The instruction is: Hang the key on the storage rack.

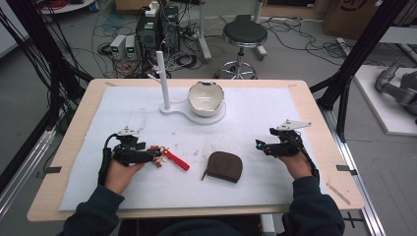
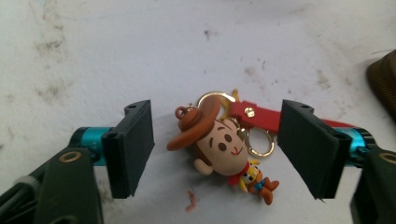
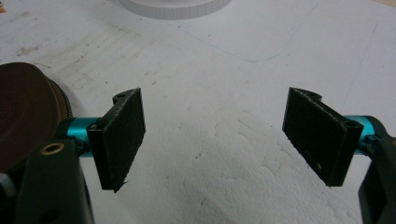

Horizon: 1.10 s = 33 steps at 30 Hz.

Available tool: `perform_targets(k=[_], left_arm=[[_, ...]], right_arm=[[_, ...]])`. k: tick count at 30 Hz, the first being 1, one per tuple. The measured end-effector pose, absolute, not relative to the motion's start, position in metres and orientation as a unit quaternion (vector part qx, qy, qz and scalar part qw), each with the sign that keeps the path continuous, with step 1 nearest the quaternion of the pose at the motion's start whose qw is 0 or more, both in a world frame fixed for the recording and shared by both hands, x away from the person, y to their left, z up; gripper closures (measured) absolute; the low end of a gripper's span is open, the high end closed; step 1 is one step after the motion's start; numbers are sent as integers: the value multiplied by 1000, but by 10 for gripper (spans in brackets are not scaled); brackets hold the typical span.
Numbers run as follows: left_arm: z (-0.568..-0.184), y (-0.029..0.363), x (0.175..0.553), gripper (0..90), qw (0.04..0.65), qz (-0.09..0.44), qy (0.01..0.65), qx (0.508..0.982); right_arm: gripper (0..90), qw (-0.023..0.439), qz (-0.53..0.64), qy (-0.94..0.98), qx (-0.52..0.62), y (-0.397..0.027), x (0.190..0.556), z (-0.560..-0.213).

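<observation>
At the lower left of the high view, the left gripper (image 1: 153, 156) lies low on the white mat (image 1: 275, 118) with its jaws spread wide around the keychain (image 1: 167, 157). In the left gripper view the cowboy figure (image 2: 224, 151) sits in the middle of the frame between the two black pads, neither touching it; its gold ring (image 2: 212, 99) and red strap (image 2: 261, 116) run toward the upper right, the strap passing behind the right-hand pad. The step in hand looks like the approach to a grasp, not yet closed. The next move probably calls for lowering a touch and squeezing on the figure or the strap end so the ring doesn't slip out.

At the lower right of the high view, the right gripper (image 1: 259, 145) rests apart from everything, jaws released and empty over bare mat. Between the two grippers, low centre, lies the brown pouch (image 1: 224, 166), near the keychain but not touching it.

Farther up, at centre, a white bowl (image 1: 206, 97) sits on a white stand (image 1: 166, 81) with an upright post.

Count: two grippers, one keychain, one pouch, one bowl, one stand.
</observation>
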<state>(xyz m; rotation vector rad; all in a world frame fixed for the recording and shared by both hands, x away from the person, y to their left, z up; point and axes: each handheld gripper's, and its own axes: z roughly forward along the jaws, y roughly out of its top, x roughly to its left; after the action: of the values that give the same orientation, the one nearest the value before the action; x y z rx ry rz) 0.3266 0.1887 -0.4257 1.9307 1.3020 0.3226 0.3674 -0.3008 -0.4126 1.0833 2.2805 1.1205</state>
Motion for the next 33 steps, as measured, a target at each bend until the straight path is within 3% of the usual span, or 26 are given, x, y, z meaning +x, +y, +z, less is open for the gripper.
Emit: perform_targets(k=[6,9,12,17,23,33], left_arm=[[-437,177,324,268,338,140,500,785],[-435,183,329,407,333,140,490,793],[-434,185,333,456,335,140,489,793],[-426,202,343,460,411,92,495,760],[-394,210,353,460,478,94,464,740],[-337,214,385,462,524,112,441,720]], right_arm=[[214,187,399,811,385,-302,368,-413],[214,188,400,810,384,-302,367,-413],[214,186,400,811,385,-302,368,-413],[214,188,400,810,385,-302,367,-412],[214,188,402,808,388,-303,367,-412],[214,186,411,803,390,-304,369,-411]])
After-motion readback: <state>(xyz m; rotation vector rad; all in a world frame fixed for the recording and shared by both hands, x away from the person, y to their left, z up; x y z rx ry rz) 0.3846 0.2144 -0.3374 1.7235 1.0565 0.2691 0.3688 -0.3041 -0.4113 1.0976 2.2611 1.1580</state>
